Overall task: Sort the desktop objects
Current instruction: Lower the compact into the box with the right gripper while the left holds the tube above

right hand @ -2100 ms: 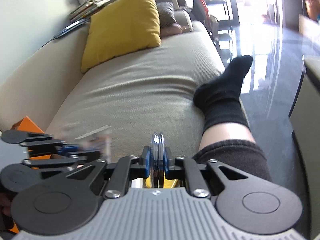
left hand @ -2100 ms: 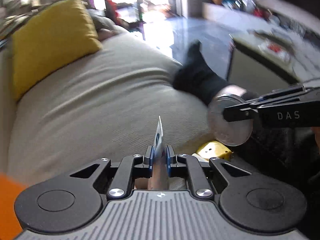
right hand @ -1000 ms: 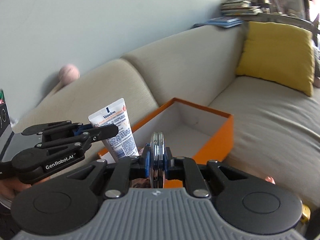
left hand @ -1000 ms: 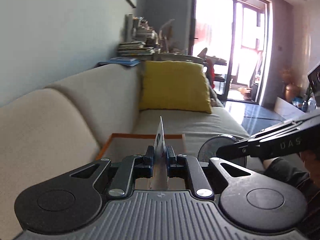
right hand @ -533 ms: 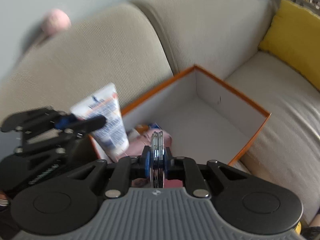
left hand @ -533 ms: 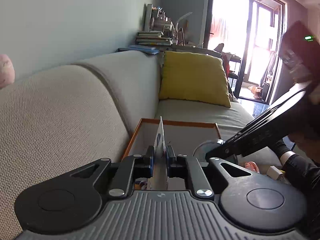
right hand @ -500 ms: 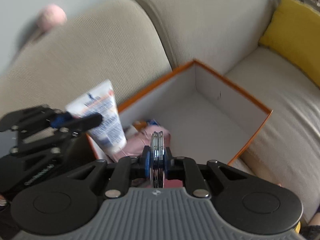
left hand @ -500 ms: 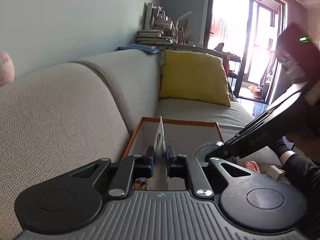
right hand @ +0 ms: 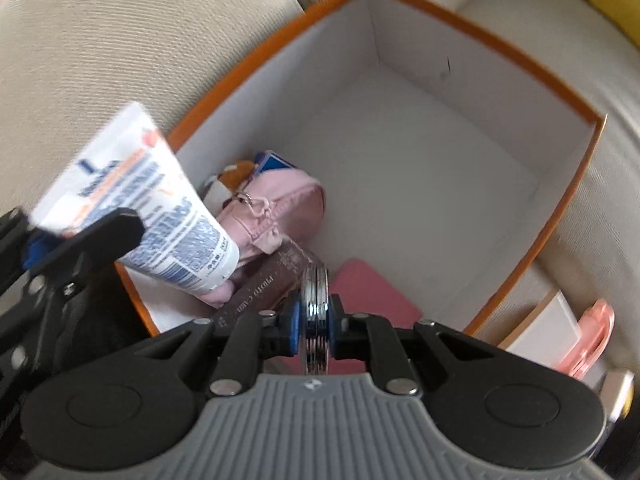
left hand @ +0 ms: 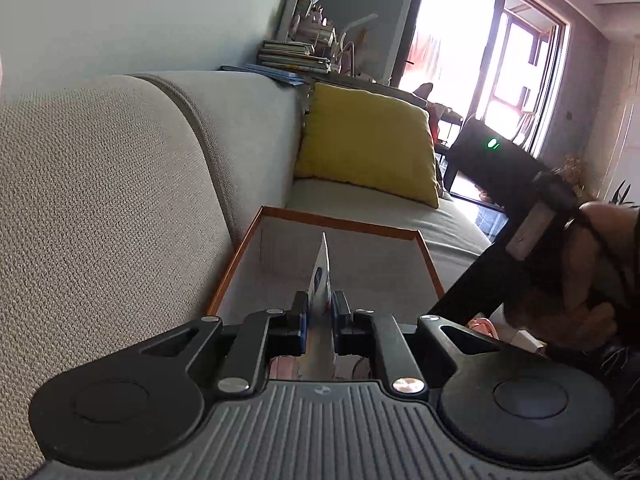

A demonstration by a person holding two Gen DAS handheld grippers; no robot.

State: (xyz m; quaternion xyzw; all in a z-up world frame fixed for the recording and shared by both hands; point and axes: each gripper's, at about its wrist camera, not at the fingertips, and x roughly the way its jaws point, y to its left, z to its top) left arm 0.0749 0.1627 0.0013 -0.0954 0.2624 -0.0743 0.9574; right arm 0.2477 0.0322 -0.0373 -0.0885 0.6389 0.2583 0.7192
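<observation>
Still, with the left gripper (left hand: 319, 316) pinching the tube (right hand: 144, 204) and the right gripper (right hand: 315, 316) clamping the mirror (right hand: 315, 300) above the box (right hand: 560, 216), a careless drop risked cracking it.

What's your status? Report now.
Left gripper shut on lotion tube, right gripper shut on round metal disc. Both over orange box. Pink pouch and book inside; far side free.

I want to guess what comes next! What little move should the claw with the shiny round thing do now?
Probably open and let go. The right claw points down over the orange box, pinching the shiny round thing above the pink pouch and brown book.
</observation>
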